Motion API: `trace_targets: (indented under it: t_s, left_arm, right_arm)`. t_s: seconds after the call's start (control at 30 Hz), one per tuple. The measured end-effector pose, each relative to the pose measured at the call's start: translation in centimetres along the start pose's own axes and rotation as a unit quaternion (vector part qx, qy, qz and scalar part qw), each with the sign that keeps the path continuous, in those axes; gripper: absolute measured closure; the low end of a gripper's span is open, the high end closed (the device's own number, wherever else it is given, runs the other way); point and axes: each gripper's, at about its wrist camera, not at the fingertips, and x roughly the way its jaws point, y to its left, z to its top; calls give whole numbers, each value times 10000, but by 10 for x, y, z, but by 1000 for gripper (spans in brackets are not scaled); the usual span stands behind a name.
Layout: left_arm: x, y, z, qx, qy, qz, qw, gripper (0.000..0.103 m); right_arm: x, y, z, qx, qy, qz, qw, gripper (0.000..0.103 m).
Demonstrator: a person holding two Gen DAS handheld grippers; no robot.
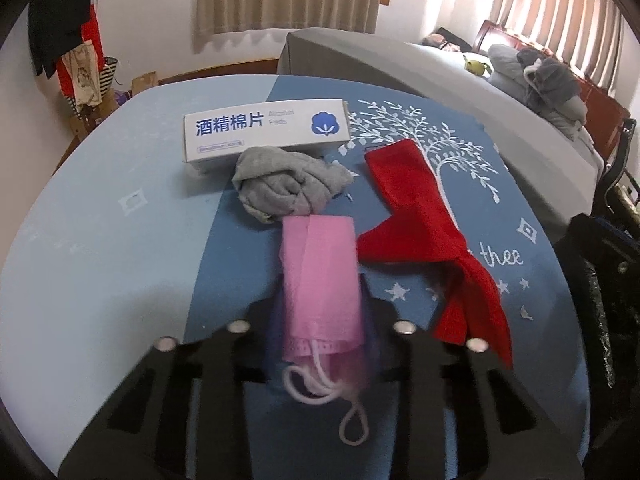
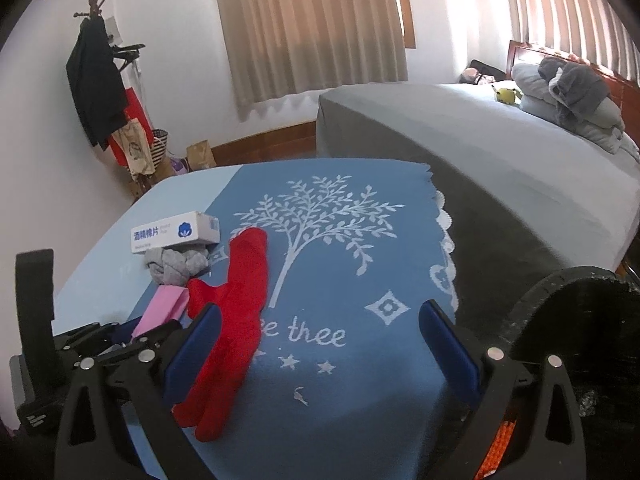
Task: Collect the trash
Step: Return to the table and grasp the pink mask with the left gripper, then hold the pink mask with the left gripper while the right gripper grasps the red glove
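Tabletop holdings, counted:
- pink face mask: 1, between the left tool's fingers
- red sock: 1, right of that tool
- grey balled sock: 1, ahead of it
- white box of alcohol pads: 1, farthest ahead

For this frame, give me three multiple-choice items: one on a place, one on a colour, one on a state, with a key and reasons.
1. Where does the grey cloth bundle lie?
A. just in front of the white box
B. on the bed
C. on the red cloth

2. What colour is the face mask between the left claw's fingers?
A. green
B. pink
C. white

3. How does the right claw stand?
A. shut on the red cloth
B. shut on the box
C. open, nothing gripped

Key: 1 A, the bundle sits against the box's near edge; 2 B, the mask's folded sheet is pink; 3 C, its blue pads stand wide apart over the tablecloth, the red cloth lying beside one.
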Motion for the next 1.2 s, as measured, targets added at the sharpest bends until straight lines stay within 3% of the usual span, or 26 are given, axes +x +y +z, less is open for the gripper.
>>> trace_targets:
  t_s: [0.13, 0.6, 0.9, 1.03, 1.2]
  left_arm:
    - [-3, 2, 1, -92, -59, -84, 9999, 84]
    - [-32, 29, 6, -227, -481, 207, 9984, 85]
    - [-34, 39, 9, -217, -544, 307, 9978, 85]
    - [-33, 39, 7, -268, -518, 298, 9979, 85]
    - [-33, 39, 7, -284, -522, 292, 9978, 85]
  right_arm:
    - [6, 6, 0, -19, 48, 41, 10000, 6]
    - [35, 36, -4, -54, 326, 267, 9991, 7]
    - [60, 50, -13, -203, 757, 336, 9964, 33]
    - [66, 55, -15, -309, 930, 474, 9941, 58]
    - [64, 59, -15, -366, 947, 631, 9928, 80]
